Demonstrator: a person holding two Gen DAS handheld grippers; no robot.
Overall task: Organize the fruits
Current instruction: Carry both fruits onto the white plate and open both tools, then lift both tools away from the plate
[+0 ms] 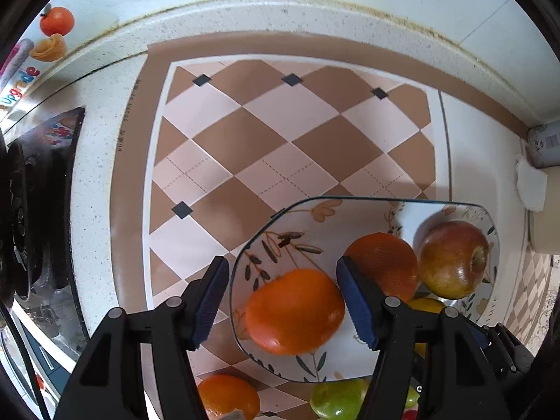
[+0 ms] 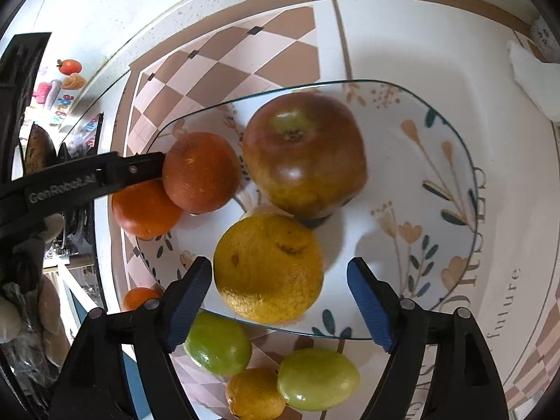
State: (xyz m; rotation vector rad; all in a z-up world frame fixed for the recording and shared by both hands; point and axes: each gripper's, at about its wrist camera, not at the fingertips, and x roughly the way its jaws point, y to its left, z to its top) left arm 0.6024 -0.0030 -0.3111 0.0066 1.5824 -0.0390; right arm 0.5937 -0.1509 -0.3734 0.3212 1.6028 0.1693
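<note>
Here, a glass plate [image 2: 437,147] with a floral print is seen resting on a checkered mat [image 1: 280,133] that covers the speckled worktop [image 1: 91,147]. Four fruits are held on the plate: a red-green apple [image 2: 304,154], a dark orange [image 2: 201,171] just beside it, a brighter orange [image 2: 145,210] at the plate's left edge, and a yellow citrus [image 2: 267,267] nearest the right camera.

The left tool [image 1: 283,301] is held released, its blue-padded fingers spread on either side of the brighter orange [image 1: 294,311]; no pad contact can be made out. In the right view, one of its fingers [image 2: 140,169] is seen meeting the dark orange.

The right tool [image 2: 280,301] is likewise released, its fingers standing apart either side of the yellow citrus, with a clear gap on the right side.

Off the plate, on the mat near its front edge, two green fruits [image 2: 218,344] [image 2: 316,379], a small yellow citrus [image 2: 253,393] and a small orange [image 2: 140,297] are found. A stove [image 1: 35,217] is seen at the left.
</note>
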